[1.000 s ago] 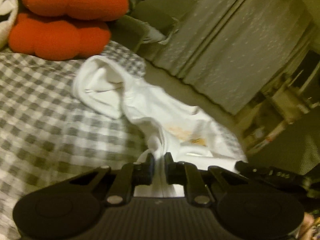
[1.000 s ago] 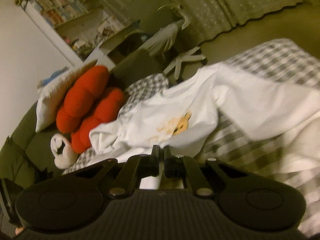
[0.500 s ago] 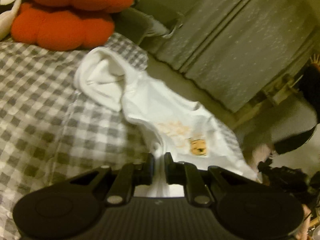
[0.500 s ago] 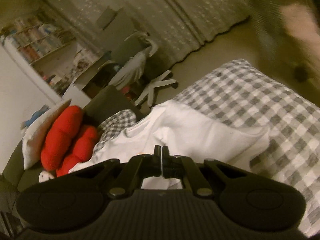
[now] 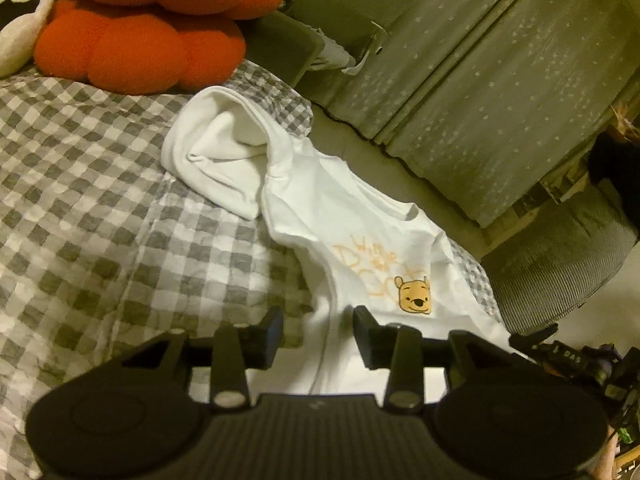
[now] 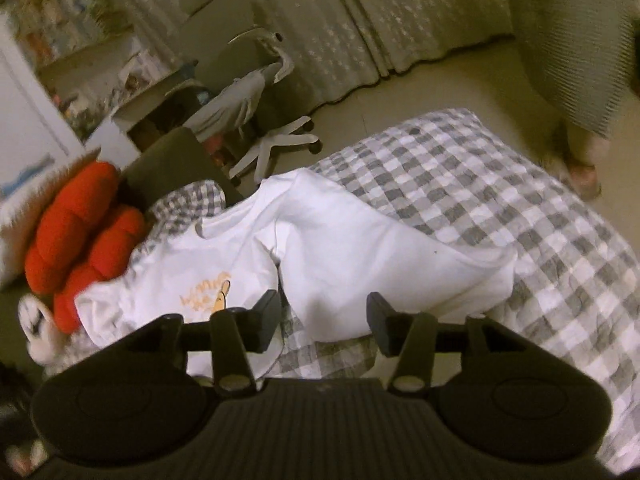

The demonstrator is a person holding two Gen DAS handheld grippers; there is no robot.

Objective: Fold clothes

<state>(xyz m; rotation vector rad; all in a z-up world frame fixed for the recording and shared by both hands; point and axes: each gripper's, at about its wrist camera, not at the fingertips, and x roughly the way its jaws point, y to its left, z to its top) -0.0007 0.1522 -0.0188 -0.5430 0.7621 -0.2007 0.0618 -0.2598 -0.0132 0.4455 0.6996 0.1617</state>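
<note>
A white T-shirt with a yellow bear print [image 5: 352, 240] lies spread on the grey-and-white checked bedcover [image 5: 100, 208]. Its far sleeve is bunched up near the pillows. My left gripper [image 5: 318, 330] is open, its fingers either side of the shirt's lower body, just above the cloth. In the right wrist view the same shirt [image 6: 360, 256] lies with a sleeve folded out to the right. My right gripper [image 6: 324, 322] is open over the shirt's near edge and holds nothing.
Orange-red cushions [image 5: 140, 32] and a white plush toy [image 6: 40, 328] lie at the head of the bed. A grey office chair [image 6: 256, 120] and curtains [image 5: 480, 80] stand beyond the bed [image 6: 520, 208]. A person's leg and foot [image 6: 584, 168] stand at the bedside.
Both grippers were shut on the shirt and have opened, letting it go. The shirt now lies flatter on the bed, with its print showing.
</note>
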